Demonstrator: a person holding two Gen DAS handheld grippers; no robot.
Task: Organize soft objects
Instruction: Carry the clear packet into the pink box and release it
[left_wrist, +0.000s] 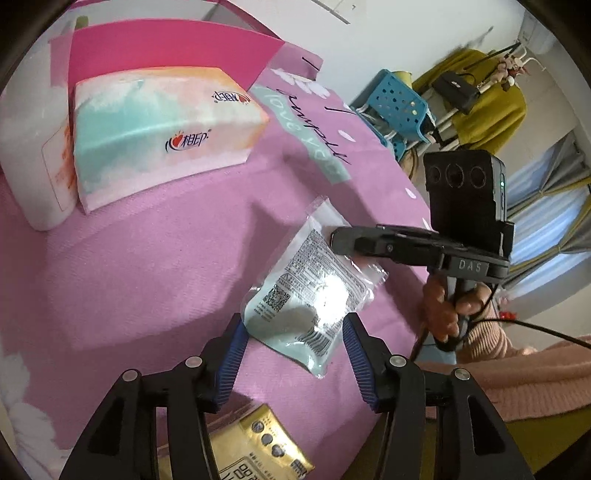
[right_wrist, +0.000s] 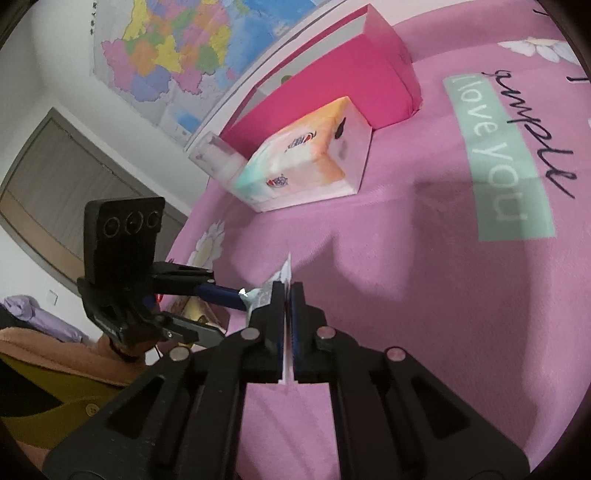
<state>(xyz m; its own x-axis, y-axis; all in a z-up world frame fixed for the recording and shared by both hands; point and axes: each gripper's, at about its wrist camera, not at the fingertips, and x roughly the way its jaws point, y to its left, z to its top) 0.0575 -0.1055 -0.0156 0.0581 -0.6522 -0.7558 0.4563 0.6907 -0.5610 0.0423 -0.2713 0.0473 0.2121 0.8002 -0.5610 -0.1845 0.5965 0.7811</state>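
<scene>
The right tool (right_wrist: 287, 295) is clenched on the upper edge of the sachet (left_wrist: 314, 291), a thin teal-and-clear soft packet, and holds it just above the pink bed (left_wrist: 147, 266). The left tool (left_wrist: 291, 332) is released: its blue pads (left_wrist: 231, 354) stand either side of the packet's lower end without pressing on it, so the whole weight seems to hang from the right-hand pinch.

The main risk, as I judge it, is that narrow pinch. The grip sits on the sealed fringe of slippery film, and a quick swing or tilt could let the sachet slide out and drop back onto the bed. The left tool is close enough that a careless pull-away could snag the lower corner and twist the packet out of the right one. A gold pack (left_wrist: 258, 446) lies on the bed right under the left tool and could be nudged if that hand sinks.

At the bed's far edge, toward the wall, stands a pink box (right_wrist: 369, 74), open at the top; what is in it cannot be seen. A tissue pack (left_wrist: 162, 133) lies on the bed against its front, outside it, and a white pack (left_wrist: 33, 162) sits just beside the tissues. The sachet is well apart from the box, nearer the person's side of the bed.
</scene>
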